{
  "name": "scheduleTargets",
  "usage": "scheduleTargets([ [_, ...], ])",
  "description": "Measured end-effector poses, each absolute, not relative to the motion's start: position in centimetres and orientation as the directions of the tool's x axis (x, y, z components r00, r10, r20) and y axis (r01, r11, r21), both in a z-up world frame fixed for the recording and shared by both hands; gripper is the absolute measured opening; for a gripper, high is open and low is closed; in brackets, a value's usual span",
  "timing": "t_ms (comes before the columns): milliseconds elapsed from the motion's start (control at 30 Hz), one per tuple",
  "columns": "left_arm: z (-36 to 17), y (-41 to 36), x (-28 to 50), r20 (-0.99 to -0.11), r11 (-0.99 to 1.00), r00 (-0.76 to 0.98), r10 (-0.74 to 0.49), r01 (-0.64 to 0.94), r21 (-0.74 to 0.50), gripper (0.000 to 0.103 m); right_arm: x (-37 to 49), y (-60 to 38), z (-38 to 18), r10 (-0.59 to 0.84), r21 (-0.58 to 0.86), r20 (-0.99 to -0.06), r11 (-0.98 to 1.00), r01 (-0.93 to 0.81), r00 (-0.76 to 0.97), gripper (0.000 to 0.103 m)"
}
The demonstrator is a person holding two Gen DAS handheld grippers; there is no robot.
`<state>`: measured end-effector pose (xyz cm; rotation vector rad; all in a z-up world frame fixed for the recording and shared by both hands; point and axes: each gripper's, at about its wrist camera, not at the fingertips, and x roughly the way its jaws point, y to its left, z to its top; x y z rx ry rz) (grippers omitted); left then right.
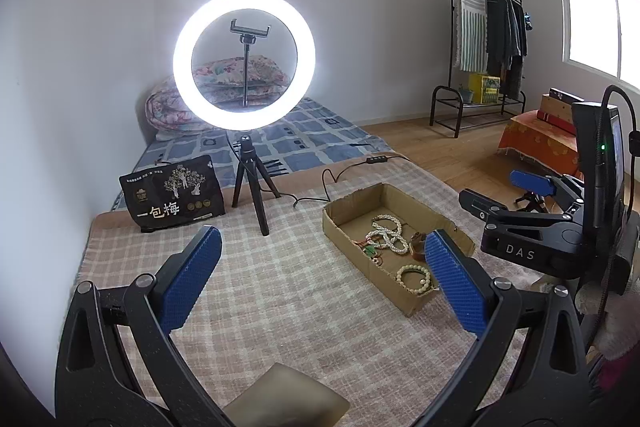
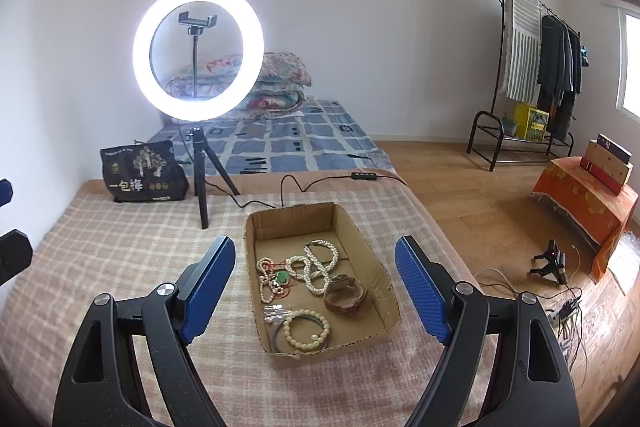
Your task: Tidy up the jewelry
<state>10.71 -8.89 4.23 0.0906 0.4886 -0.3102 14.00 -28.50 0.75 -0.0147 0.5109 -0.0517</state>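
A shallow cardboard box (image 2: 362,247) sits on the checked cloth and also shows in the left wrist view (image 1: 424,209). It holds a white bead necklace (image 2: 320,269), a string with a green pendant (image 2: 283,278), a brown bangle (image 2: 345,295) and a cream bead bracelet (image 2: 306,330). My right gripper (image 2: 316,279) is open and empty, held above the box with a finger on each side. My left gripper (image 1: 320,267) is open and empty, to the left of the box. The right gripper also shows in the left wrist view (image 1: 508,195).
A lit ring light (image 2: 198,51) on a small tripod (image 2: 202,171) stands behind the box, its cable (image 2: 288,187) trailing right. A black snack bag (image 2: 140,173) leans at the back left. A flat beige object (image 1: 288,397) lies near the front edge. A bed, clothes rack and floor cables lie beyond.
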Motion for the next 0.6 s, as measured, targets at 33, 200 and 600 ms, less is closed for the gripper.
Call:
scheduleTargets([
  [33, 4.21, -8.92, 10.73, -0.476, 0.949, 0.837, -0.271, 0.315, 0.014, 0.103, 14.01, -28.51, 0.71, -0.054, -0.029, -0.491, 0.999, 0.046, 0.869, 0.082],
  [200, 3.91, -9.24, 10.87, -0.485, 0.946, 0.830, -0.275, 0.325, 0.020, 0.103, 14.19, -28.82, 0.55, -0.062, -0.028, -0.500, 0.998, 0.055, 0.864, 0.082],
  [600, 3.78, -9.46, 10.83, -0.487, 0.945, 0.830, -0.274, 0.326, 0.023, 0.103, 14.56, -29.02, 0.30, -0.060, -0.025, -0.510, 0.998, 0.055, 0.858, 0.082],
])
